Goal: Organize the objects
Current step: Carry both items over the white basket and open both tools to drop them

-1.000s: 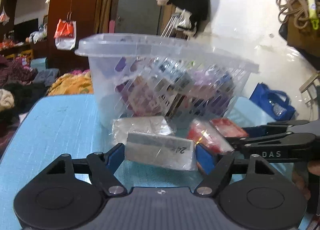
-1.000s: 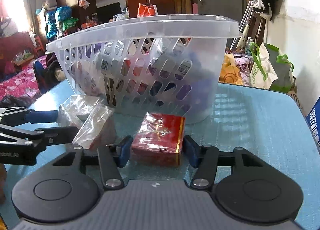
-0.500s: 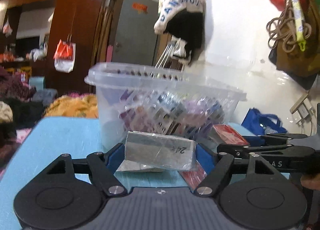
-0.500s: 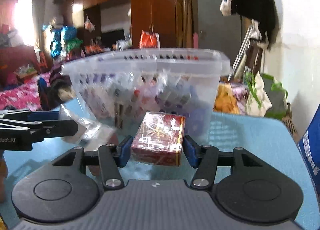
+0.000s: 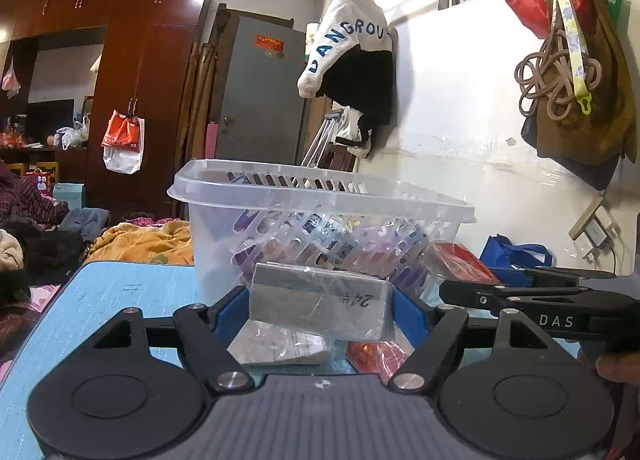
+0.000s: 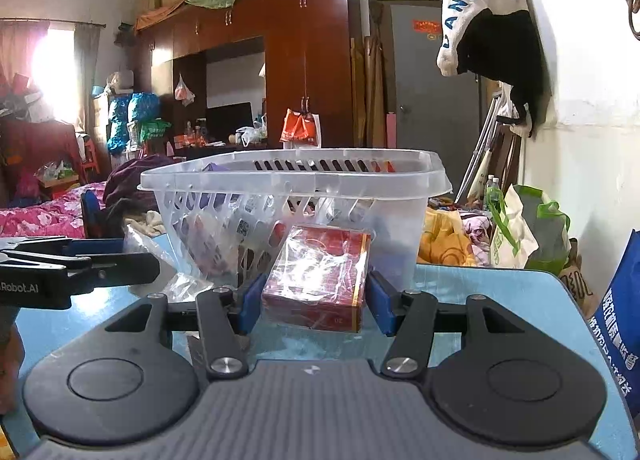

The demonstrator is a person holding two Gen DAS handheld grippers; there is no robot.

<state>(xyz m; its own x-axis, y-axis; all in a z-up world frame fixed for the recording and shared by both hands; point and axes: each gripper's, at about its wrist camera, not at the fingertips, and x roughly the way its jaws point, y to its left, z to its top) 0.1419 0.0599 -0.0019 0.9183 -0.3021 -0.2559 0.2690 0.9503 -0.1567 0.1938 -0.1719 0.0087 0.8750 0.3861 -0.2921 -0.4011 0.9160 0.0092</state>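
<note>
My left gripper (image 5: pixel 319 314) is shut on a grey plastic-wrapped box (image 5: pixel 320 300) marked "24" and holds it above the blue table (image 5: pixel 120 292), just below the rim of a clear slotted basket (image 5: pixel 320 195) full of packets. My right gripper (image 6: pixel 314 300) is shut on a red plastic-wrapped box (image 6: pixel 320 276), lifted in front of the same basket (image 6: pixel 296 179). The red box (image 5: pixel 460 260) and right gripper also show at the right of the left wrist view. The left gripper (image 6: pixel 60 264) shows at the left of the right wrist view.
Two more wrapped packets lie on the table under my left gripper, a pale one (image 5: pixel 276 346) and a red one (image 5: pixel 376 356). A blue bag (image 6: pixel 624 320) stands at the table's right edge. Behind are a wardrobe, a bed and hanging clothes.
Both grippers have risen from the table with their boxes, up towards the basket's rim. The other packets stayed on the table.
</note>
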